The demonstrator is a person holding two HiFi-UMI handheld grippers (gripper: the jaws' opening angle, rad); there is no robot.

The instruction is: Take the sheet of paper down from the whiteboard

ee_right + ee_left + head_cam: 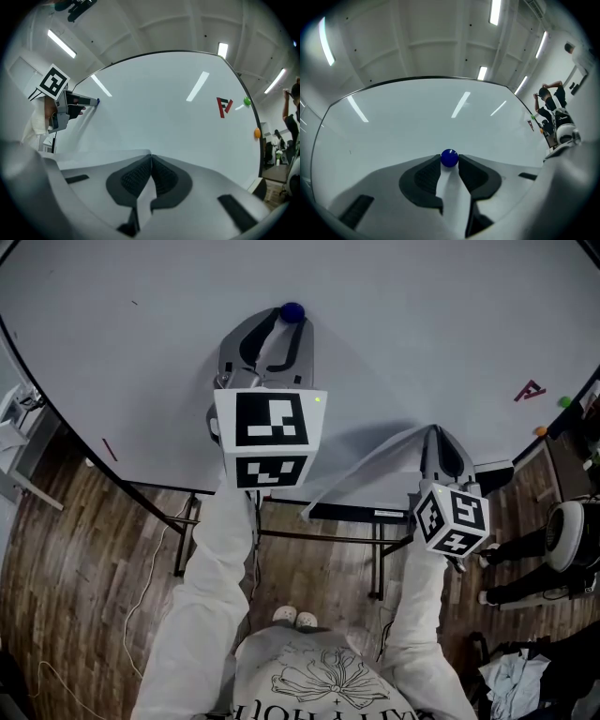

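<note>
The blue magnet sits at the sheet's top corner, dead ahead of the left tongs and between their tips. In the left gripper view the two pads press it from either side, so those tongs are clenched on the magnet rather than on the paper. From that pin the sheet of paper runs down and to the person's right across the whiteboard. Its long line slants from the magnet toward the right tongs, which are closed tight with the sheet's lower edge nipped between their pads. In the right gripper view that edge leads off leftward from the shut tips. The lower part of the sheet already stands off the board, with a loose corner curling toward the floor, and only the top looks pinned flat. So the left hand is the one on the fastening and the right hand is the one carrying the paper. As I judge it, the magnet has to come straight off the board, away from the surface, for the sheet to drop free into the right-hand grip. The board is glossy and nearly bare, apart from a red mark and small green and orange magnets far off to the right. Below it are black stand legs and a wood-plank floor with loose cable. Another person stands near the right edge, and strip lights run along the ceiling.
</note>
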